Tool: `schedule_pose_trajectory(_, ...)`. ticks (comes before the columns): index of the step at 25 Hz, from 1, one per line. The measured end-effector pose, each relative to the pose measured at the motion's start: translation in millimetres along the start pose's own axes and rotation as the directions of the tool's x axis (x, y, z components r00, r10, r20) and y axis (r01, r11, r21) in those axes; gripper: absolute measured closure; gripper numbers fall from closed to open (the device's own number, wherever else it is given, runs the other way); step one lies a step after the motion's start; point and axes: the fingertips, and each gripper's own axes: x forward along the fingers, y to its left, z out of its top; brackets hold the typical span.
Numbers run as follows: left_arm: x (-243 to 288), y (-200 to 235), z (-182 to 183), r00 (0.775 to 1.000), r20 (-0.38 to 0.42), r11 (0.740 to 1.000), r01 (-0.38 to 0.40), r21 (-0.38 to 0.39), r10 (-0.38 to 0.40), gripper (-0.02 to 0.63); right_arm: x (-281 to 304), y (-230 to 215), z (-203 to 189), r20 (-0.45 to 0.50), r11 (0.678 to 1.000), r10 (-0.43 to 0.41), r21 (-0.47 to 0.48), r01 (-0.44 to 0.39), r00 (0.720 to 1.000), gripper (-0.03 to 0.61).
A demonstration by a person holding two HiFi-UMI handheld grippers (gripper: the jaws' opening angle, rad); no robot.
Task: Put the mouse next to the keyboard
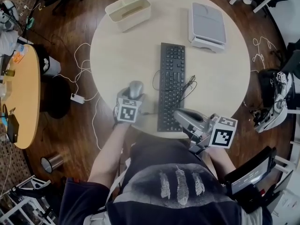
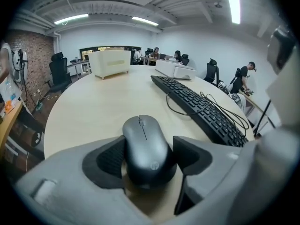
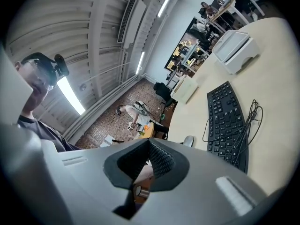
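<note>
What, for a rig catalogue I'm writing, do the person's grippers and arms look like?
Left gripper and right gripper: light grey shells, dark ribbed pads, each with a white cube of black square markers. Bare arms; dark T-shirt with white feather print.

A: The grippers?
B: Left gripper (image 2: 149, 153) and right gripper (image 3: 147, 165) are pale grey moulded shells with black ribbed pads (image 2: 110, 161) on the jaws. Each bears a white cube (image 1: 128, 112) of black square markers.
A: Clothing?
B: Dark T-shirt (image 1: 154, 170) with three pale feathers (image 1: 181, 186) printed on it.
</note>
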Motion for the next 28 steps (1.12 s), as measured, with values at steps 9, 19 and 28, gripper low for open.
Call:
schedule_pose_trajectory(9,-30.0,9.5,9.8,0.997,0.071,0.959,0.052,-0.277,-0.034,0.285,-23.9,-0.5,4.1,0.057,1.000,-0.012,0.005,0.012,0.998,0.578)
schedule_pose_trajectory(19,-76.8,-2.2,63.7,0.966,0.251,0.949,0.135,-0.284,-0.062,0.285,-25.5,-4.4,1.3,0.032,0.999,-0.054,0.006,0.054,0.998,0.578)
schedule_pose_trajectory(28,-81.0,-8.3,69.0,0.946,0.300,0.939,0.211,-0.273,-0.125,0.285,-18.6,-14.0,-1.1,-0.003,0.983,-0.181,0.010,0.181,0.983,0.580)
